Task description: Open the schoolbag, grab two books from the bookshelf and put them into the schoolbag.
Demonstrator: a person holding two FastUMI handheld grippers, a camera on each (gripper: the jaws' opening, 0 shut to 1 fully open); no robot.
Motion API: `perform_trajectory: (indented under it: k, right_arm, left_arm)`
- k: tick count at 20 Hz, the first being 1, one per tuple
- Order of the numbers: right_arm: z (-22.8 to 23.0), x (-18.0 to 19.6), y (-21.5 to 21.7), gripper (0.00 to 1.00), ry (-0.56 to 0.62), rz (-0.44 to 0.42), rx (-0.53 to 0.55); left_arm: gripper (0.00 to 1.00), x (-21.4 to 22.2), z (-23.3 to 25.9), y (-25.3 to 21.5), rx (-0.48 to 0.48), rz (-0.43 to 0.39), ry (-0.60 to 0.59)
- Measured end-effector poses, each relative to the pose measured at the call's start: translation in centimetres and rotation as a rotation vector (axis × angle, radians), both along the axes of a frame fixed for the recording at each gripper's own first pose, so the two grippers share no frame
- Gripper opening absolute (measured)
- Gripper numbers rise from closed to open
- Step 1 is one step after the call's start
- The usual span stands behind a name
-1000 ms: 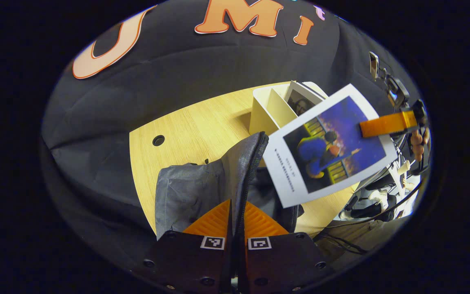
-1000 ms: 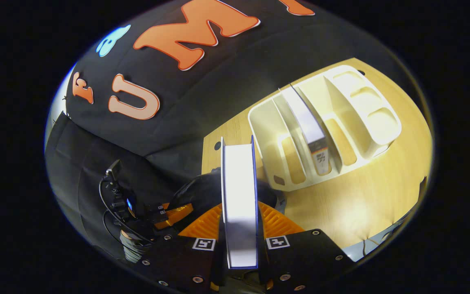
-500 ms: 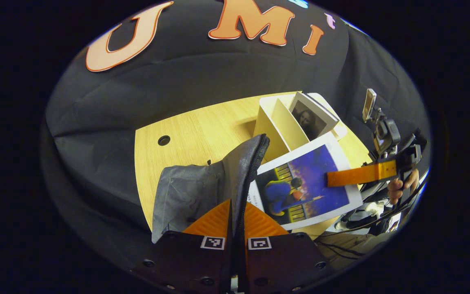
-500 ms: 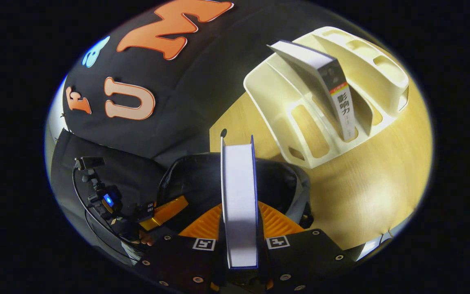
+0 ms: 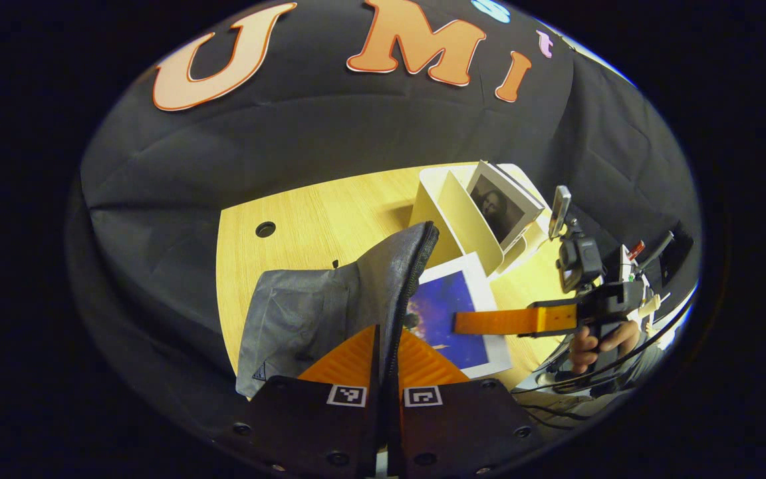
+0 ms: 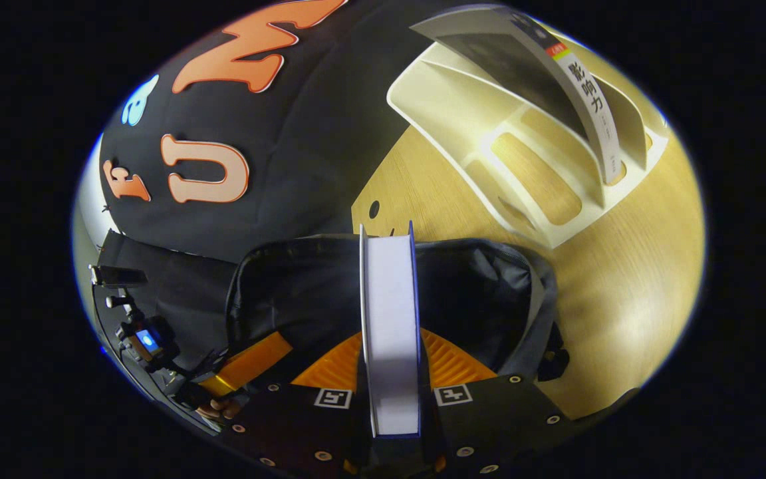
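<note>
Pinching the stiff, light book [image 6: 389, 326] by its edge, the right tool [image 6: 391, 372] lowers it; left tool [image 5: 383, 359] pinches the bag's [image 5: 330, 299] soft rim.

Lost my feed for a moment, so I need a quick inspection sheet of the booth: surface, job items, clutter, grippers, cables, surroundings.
Surface: wooden table, with a round hole.
Job's things: grey schoolbag open; blue-covered book partly inside its mouth; second book standing in the cream bookshelf.
Clutter: nothing seen.
Grippers: left gripper pinching the schoolbag's zipper edge; right gripper clamping the blue-covered book.
Cables: black cables beside the table edge.
Surroundings: black cloth wall.
</note>
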State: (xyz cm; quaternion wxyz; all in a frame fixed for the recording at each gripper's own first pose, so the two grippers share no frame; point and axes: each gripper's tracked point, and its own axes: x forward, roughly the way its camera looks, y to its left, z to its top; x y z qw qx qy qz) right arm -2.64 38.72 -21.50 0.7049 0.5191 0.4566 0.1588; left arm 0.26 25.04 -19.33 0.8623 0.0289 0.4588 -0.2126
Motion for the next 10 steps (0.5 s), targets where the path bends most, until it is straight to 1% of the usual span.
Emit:
perform_trajectory:
  k: [4,6,8,10]
  right_arm:
    - [-1.7,0.1,2.6,0.3,0.014,0.003,0.023]
    - [-2.2,0.4,3.5,0.29,0.019,0.002,0.026]
    - [-2.6,0.9,4.1,0.29,0.027,-0.018,0.041]
    - [-2.6,0.5,4.7,0.29,0.057,-0.019,0.068]
  left_arm:
    - [0.07,-0.4,0.1,-0.4,-0.027,0.013,0.007]
    - [0.07,-0.6,0.1,-0.4,-0.032,0.022,0.005]
    - [0.07,-0.6,0.1,-0.3,-0.035,0.032,0.0]
    - [0.07,-0.8,0.1,0.0,-0.038,0.045,0.001]
